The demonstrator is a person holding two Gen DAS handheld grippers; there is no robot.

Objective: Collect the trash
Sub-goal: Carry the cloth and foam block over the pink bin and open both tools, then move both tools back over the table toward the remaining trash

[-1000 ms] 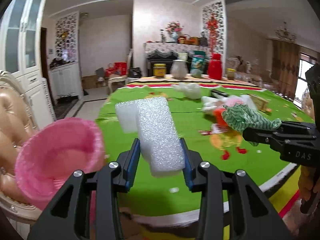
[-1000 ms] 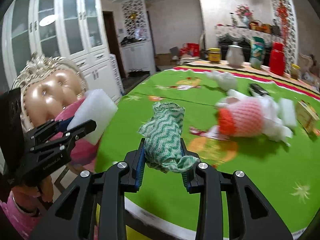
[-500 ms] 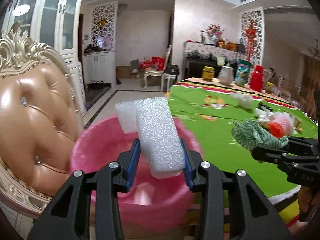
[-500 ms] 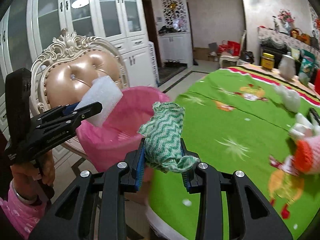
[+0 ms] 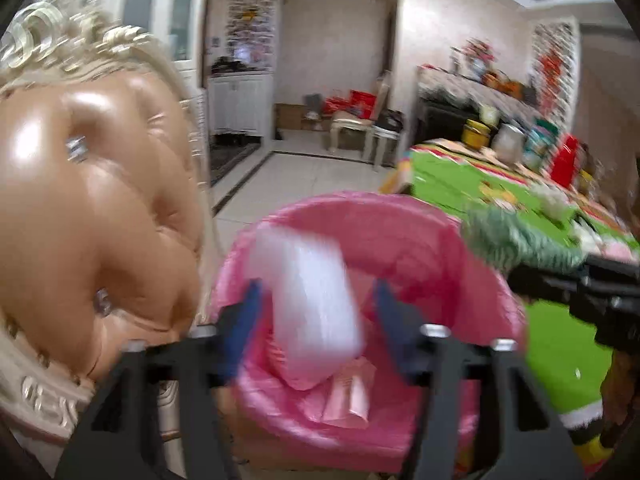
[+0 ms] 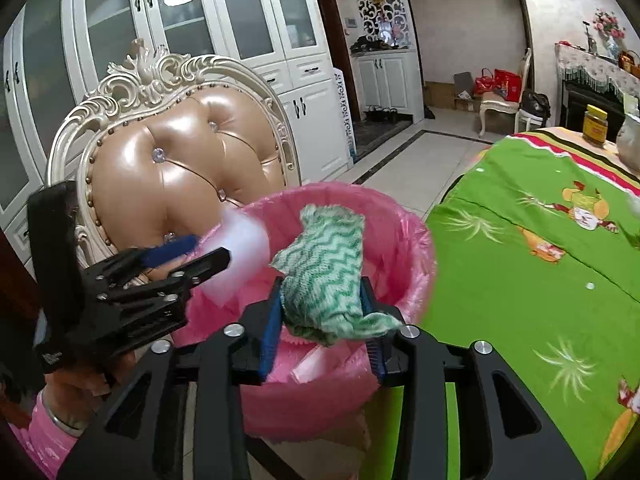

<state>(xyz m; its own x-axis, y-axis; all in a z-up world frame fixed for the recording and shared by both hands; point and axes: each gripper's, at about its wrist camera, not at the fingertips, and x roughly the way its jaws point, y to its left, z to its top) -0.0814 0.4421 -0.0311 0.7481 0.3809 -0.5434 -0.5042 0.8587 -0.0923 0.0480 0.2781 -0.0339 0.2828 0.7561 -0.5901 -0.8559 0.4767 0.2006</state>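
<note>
Foam block (image 5: 316,300) loose between spread left tongs (image 5: 316,312)

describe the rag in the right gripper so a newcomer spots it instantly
Find the ornate tan chair; in front of it stands a pink-lined bin. Over its mouth, the right gripper pinches a crumpled cloth: green-and-white zigzag, unlike the plain white foam block beside it.

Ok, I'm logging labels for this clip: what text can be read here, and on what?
None reads clearly.
White box by the cabinets: vertical blue letters, too distorted.
Jar: yellow label, too small.
Left gripper, jaws just opened with the foam loose between them: white print, too small.
</note>
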